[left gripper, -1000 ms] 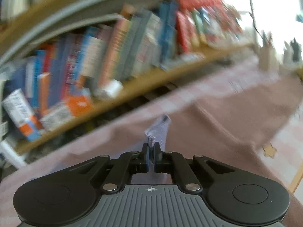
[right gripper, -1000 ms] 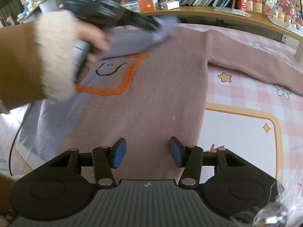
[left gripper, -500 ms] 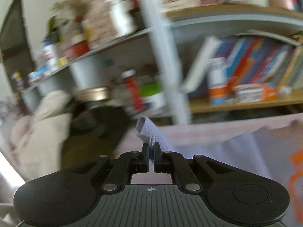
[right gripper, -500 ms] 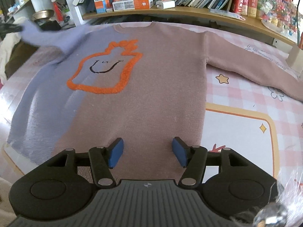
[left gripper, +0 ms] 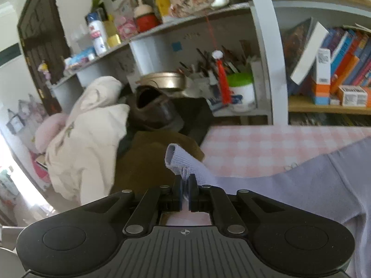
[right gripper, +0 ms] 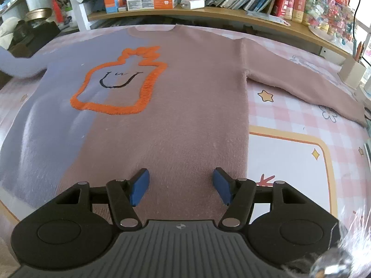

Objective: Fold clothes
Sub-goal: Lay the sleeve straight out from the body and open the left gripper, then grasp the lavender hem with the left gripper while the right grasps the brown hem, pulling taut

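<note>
A: How far along is the fold?

B: Barely begun, I'd judge. In the right wrist view the sweater (right gripper: pixel 176 106) lies flat and face up on the checked tablecloth (right gripper: pixel 285 153), filling the centre of the frame, its orange outline motif (right gripper: pixel 120 81) left of centre. No part of the body is folded over. The mauve sleeve (right gripper: pixel 301 81) stretches toward the right edge of the frame, fully spread.

A: And the other sleeve?

B: The lavender sleeve (left gripper: pixel 278 185) is the one in hand. In the left wrist view the left gripper (left gripper: pixel 184 192) is clenched on its ribbed cuff (left gripper: pixel 178 159), which sticks up just above the jaws at lower centre — the sleeve trails off toward the right edge. Behind it, a heap of cream bedding (left gripper: pixel 85 139) and cluttered shelves (left gripper: pixel 162 27) fill the upper left.

A: The right gripper?

B: The right gripper (right gripper: pixel 180 185) is released, jaws wide apart, low over the hem at bottom centre, holding nothing.

A: What has changed?

B: A second ago the left gripper crossed over the chest with the cuff, facing the bookshelf; half a second ago it had swung out left. Now the sleeve is drawn straight out to the upper left of the right wrist view. The right gripper has hardly moved. Both sleeves and the body fold remain — nearly everything.
</note>
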Motion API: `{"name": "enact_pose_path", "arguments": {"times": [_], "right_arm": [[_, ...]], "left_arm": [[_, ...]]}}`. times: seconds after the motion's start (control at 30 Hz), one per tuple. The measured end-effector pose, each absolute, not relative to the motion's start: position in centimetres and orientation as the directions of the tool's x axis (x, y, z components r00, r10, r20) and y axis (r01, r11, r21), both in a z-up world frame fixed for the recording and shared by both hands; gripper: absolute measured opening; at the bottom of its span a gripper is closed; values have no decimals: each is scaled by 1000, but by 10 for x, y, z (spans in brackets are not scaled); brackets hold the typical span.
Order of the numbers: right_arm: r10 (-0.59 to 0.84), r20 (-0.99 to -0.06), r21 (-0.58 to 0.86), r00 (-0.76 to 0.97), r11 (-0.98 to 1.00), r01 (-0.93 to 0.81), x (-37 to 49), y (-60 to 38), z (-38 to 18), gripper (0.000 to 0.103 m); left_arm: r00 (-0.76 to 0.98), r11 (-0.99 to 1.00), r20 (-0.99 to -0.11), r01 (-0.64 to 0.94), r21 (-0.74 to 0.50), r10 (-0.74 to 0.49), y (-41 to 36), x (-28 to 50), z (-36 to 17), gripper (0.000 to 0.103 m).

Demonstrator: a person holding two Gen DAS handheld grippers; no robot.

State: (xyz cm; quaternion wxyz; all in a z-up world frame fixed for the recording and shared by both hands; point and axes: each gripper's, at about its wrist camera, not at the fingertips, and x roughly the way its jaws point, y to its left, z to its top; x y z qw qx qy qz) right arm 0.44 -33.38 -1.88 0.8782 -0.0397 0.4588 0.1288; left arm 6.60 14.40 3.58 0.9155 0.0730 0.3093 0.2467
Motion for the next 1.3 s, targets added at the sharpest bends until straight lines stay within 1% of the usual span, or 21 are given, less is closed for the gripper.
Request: {"name": "enact_pose_path", "arguments": {"times": [0.03, 0.1, 0.17, 0.2, 0.23, 0.3, 0.37, 0.5, 0.57, 0.63, 0.67, 0.7, 0.77, 0.83, 0.93, 1.0, 1.17, 1.3], "right_arm": [[186, -816, 47, 547, 965, -259, 4, -333, -19, 61], [179, -817, 43, 549, 967, -251, 4, -332, -19, 60], [174, -818, 41, 549, 968, -246, 4, -331, -19, 60], [172, -818, 40, 548, 969, -244, 5, -331, -19, 60], [170, -819, 39, 548, 969, -243, 5, -330, -19, 60], [168, -820, 38, 548, 970, -241, 5, -330, -19, 60], [165, -820, 36, 548, 970, -239, 5, -330, -19, 60], [164, -822, 35, 546, 970, -239, 5, -330, -18, 60], [164, -822, 34, 546, 970, -240, 5, -330, -18, 60], [163, -822, 35, 545, 971, -237, 5, -330, -18, 60], [158, -824, 35, 545, 973, -229, 4, -331, -17, 59], [154, -825, 35, 544, 975, -221, 3, -333, -16, 55], [146, -826, 41, 544, 979, -200, -1, -340, -13, 48], [143, -827, 59, 544, 984, -168, -8, -351, -10, 38], [140, -829, 79, 541, 988, -134, -17, -365, -7, 38], [127, -833, 78, 538, 991, -113, -22, -371, -6, 38], [105, -842, 97, 530, 994, -43, -35, -387, -8, 39], [96, -850, 106, 518, 994, -10, -43, -396, -11, 39]], "left_arm": [[686, 871, -536, -402, 284, 491, 144, 66, 33, 6], [682, 870, -542, -402, 284, 492, 144, 66, 30, 11], [677, 872, -550, -401, 280, 488, 145, 64, 30, 12], [675, 873, -555, -401, 277, 486, 145, 63, 30, 14], [678, 873, -550, -402, 278, 487, 145, 61, 31, 17], [685, 869, -535, -408, 280, 494, 144, 54, 35, 31], [699, 873, -525, -408, 266, 486, 140, 42, 39, 34], [732, 907, -540, -370, 198, 416, 127, 15, 43, 35], [745, 934, -567, -326, 149, 350, 115, 0, 39, 36], [749, 951, -594, -289, 107, 295, 100, -14, 33, 39], [749, 959, -607, -269, 88, 266, 93, -20, 30, 42], [748, 967, -621, -245, 69, 233, 84, -26, 26, 45], [742, 980, -649, -196, 29, 167, 68, -36, 17, 45], [732, 987, -672, -157, -11, 109, 53, -44, 9, 46], [707, 985, -707, -130, -115, 11, 40, -48, -3, 46], [692, 980, -721, -121, -160, -32, 34, -48, -8, 46], [652, 979, -755, -94, -180, -76, 18, -49, -20, 46], [635, 974, -765, -86, -208, -107, 14, -48, -27, 46]]}}
